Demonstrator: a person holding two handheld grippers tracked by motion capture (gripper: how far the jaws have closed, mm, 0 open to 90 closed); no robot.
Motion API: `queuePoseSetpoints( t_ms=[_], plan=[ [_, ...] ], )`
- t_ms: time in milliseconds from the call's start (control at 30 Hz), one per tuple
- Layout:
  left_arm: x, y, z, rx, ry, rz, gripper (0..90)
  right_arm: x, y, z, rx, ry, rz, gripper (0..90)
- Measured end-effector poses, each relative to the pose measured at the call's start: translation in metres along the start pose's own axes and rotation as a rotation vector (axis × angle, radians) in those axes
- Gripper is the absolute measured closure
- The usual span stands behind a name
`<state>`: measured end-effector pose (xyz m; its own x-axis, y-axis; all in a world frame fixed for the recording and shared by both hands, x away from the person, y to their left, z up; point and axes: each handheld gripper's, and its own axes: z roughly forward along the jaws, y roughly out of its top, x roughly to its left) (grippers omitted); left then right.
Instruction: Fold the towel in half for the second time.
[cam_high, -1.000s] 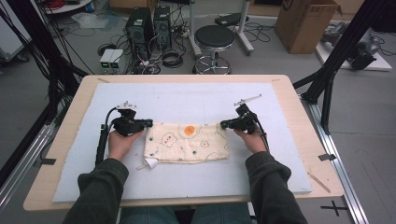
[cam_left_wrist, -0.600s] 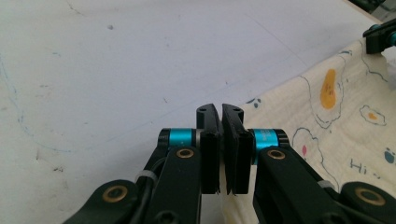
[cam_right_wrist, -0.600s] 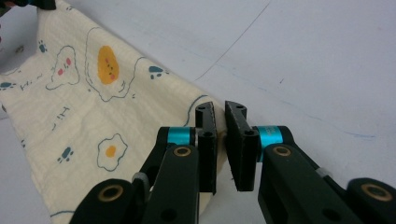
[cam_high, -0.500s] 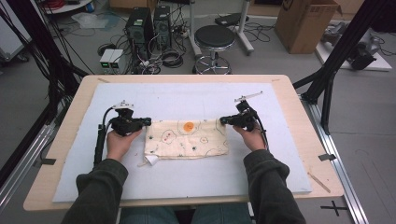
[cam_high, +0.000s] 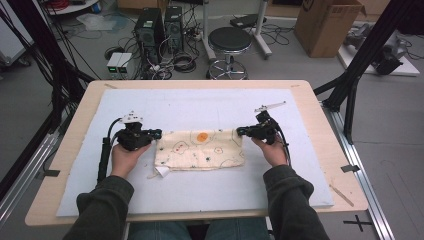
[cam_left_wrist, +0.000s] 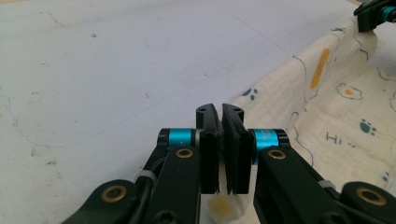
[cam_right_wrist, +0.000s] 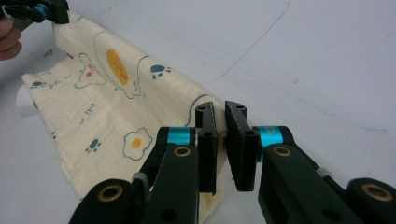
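A cream cloth (cam_high: 200, 150) printed with fried eggs and paw marks lies flat on the white mat (cam_high: 200, 102), folded into a long rectangle. My left gripper (cam_high: 157, 133) is shut on its far left corner, and my right gripper (cam_high: 240, 131) is shut on its far right corner. In the left gripper view the jaws (cam_left_wrist: 219, 114) stand almost together, with the cloth (cam_left_wrist: 336, 107) running off to the right. In the right gripper view the gripper (cam_right_wrist: 219, 114) pinches a fold of the cloth (cam_right_wrist: 93, 93), which stretches away to the left. Both corners are lifted slightly.
The mat covers most of the wooden table (cam_high: 320, 115). A small white tag (cam_high: 161, 171) sticks out at the cloth's near left corner. A thin wooden stick (cam_high: 341, 195) lies near the table's right edge. A stool (cam_high: 230, 42) and computer cases stand on the floor behind.
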<state>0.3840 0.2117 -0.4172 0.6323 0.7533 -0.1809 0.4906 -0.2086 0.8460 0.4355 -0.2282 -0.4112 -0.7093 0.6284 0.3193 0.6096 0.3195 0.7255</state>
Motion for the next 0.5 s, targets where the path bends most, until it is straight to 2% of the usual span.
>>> queuePoseSetpoints(
  t_ms=[167,367,500],
  plan=[
    [-0.004,0.001,-0.006,-0.013,-0.009,0.028,84.8,0.006,-0.002,-0.005,-0.005,0.008,-0.027,83.0],
    [-0.011,0.002,-0.009,-0.002,-0.028,0.066,84.7,0.007,-0.013,-0.010,-0.012,0.031,-0.027,82.8],
    [-0.016,0.000,-0.011,-0.004,-0.021,0.083,84.7,0.011,-0.018,-0.013,-0.007,0.039,-0.039,82.7]
  ],
)
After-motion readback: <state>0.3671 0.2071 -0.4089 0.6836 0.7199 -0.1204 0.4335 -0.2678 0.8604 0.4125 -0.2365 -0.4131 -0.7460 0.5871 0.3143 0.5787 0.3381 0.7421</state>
